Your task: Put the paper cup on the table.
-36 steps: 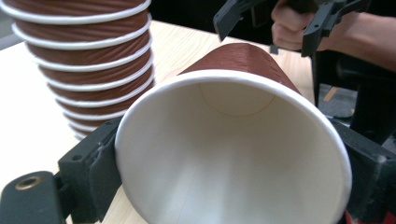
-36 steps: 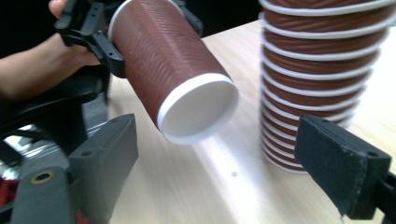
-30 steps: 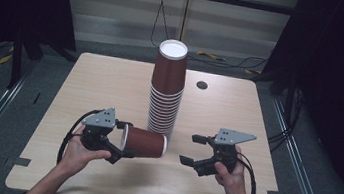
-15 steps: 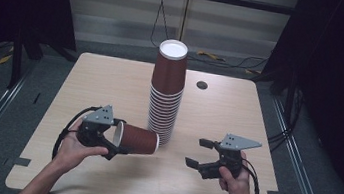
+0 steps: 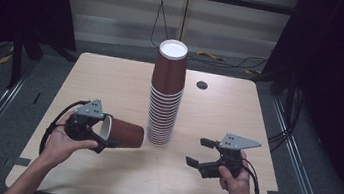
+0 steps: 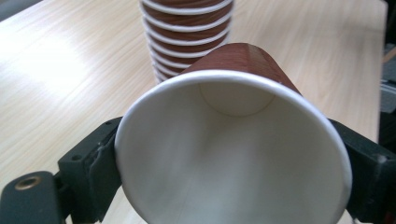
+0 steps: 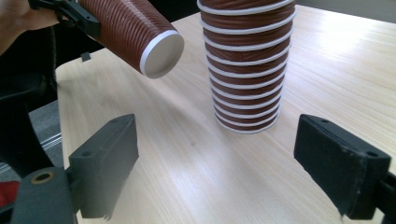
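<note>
Here your left gripper [image 5: 104, 138] pinches the cup [image 5: 125, 133] at its rim, held sideways with its base toward the stack [image 5: 165, 96], clear of the table [image 5: 238, 111]. Your right gripper [image 5: 197, 153] waits with fingers spread and empty, the stack just ahead of them.

A brown paper cup [image 6: 233, 154] is clamped at its white rim between the two black jaws, lower frame; the cup stack [image 6: 187, 32] is seen top centre.

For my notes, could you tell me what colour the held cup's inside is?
White inside the cup, with a reddish-brown outside; the left gripper view shows it best.
</note>
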Motion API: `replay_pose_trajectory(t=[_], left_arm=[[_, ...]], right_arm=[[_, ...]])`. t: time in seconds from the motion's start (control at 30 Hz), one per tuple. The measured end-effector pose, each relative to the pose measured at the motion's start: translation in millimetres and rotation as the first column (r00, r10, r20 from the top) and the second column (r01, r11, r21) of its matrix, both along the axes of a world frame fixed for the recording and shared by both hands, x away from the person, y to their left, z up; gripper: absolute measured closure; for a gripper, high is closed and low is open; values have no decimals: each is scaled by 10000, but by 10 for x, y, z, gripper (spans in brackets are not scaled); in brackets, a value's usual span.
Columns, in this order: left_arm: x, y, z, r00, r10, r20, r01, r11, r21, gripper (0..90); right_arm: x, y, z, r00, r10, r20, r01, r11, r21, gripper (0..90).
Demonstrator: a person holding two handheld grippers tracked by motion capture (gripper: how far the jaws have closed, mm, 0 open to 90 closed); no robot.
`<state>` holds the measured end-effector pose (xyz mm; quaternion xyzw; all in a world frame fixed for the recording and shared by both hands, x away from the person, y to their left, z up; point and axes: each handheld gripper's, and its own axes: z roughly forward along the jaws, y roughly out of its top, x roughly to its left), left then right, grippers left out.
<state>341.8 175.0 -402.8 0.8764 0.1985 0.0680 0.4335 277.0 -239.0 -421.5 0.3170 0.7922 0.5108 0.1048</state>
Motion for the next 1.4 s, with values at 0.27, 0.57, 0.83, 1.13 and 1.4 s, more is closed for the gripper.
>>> replay_pose_trajectory(t=[0.27, 0.57, 0.83, 1.13, 1.4], left_arm=[[144, 71, 15, 9988, 475, -151, -465, 9969, 628, 99], [271, 82, 105, 9968, 772, -189, -735, 9858, 1509, 91], [409, 102, 101, 9947, 941, -408, -831, 9728, 2162, 89], [480, 56, 91, 9926, 1143, -418, -999, 9614, 2565, 83], [518, 79, 51, 9903, 1190, -713, -900, 9423, 3225, 78]], right_arm=[[12, -21, -6, 10000, -67, -21, 67, 10000, -4, 139], [2, -23, 6, 10000, -93, 35, 94, 9999, -84, 139], [-4, -29, 16, 9999, -106, 76, 107, 9998, -178, 139], [-3, -26, 10, 9999, -96, 39, 96, 9997, -227, 139], [-9, -37, 29, 9998, -101, 157, 104, 9997, -200, 139]])
